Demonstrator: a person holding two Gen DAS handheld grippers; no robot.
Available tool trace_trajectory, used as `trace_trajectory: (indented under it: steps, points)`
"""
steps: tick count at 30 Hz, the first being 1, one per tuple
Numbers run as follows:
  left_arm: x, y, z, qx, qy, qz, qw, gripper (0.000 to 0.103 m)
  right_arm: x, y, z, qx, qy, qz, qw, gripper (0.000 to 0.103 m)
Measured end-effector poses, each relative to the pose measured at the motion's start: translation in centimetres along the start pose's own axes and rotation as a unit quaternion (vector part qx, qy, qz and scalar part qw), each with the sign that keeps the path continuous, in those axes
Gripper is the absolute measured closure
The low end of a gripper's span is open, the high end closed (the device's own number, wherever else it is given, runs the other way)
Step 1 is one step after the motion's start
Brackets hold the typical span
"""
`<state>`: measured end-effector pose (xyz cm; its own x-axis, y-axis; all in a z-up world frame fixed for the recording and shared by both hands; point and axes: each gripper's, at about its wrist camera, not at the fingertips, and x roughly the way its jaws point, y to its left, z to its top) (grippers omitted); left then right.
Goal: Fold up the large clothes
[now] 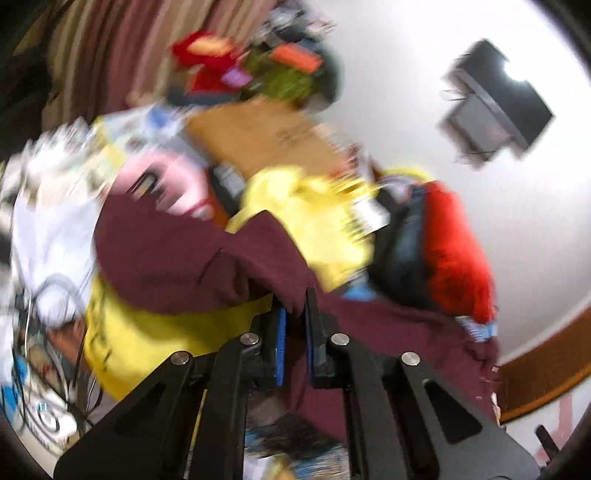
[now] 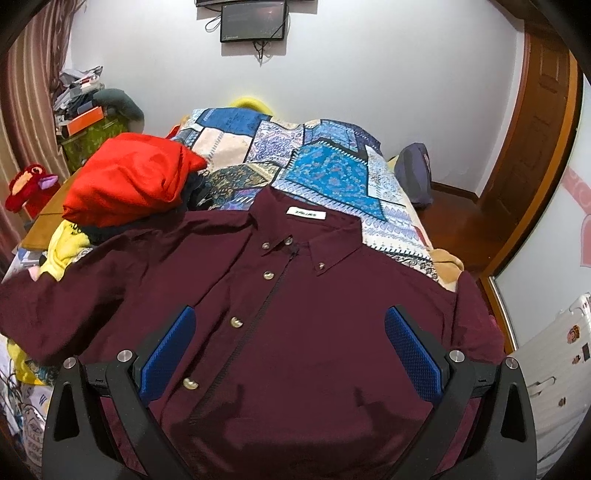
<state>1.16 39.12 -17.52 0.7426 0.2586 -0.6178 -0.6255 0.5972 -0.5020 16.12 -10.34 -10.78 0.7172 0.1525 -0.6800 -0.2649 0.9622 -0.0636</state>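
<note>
A maroon button-up shirt (image 2: 314, 325) lies front up on the bed, collar away from me, gold buttons down the placket. My right gripper (image 2: 290, 332) is wide open above the shirt's chest, blue pads on either side, holding nothing. In the blurred left wrist view my left gripper (image 1: 294, 314) is shut on a fold of the maroon shirt (image 1: 177, 254), apparently the sleeve side, lifted off the bed.
A patchwork blue quilt (image 2: 325, 162) covers the bed. A red garment (image 2: 129, 181) and yellow clothes (image 2: 66, 243) are piled at the left. A wooden door (image 2: 528, 147) stands at the right, a dark screen (image 2: 253, 20) on the wall, clutter and curtains at far left.
</note>
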Motion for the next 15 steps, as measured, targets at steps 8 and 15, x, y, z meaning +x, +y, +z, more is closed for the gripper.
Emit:
trace_trajectory:
  steps: [8, 15]
  points:
    - [-3.1, -15.9, 3.7, 0.114, -0.067, -0.14, 0.9814, 0.097, -0.5, -3.6, 0.5, 0.024, -0.023, 0.006, 0.999, 0.001]
    - [-3.2, -28.7, 0.6, 0.218, -0.051, -0.216, 0.9503, 0.097, -0.7, -7.7, 0.2, 0.039, -0.026, -0.002, 0.999, 0.001]
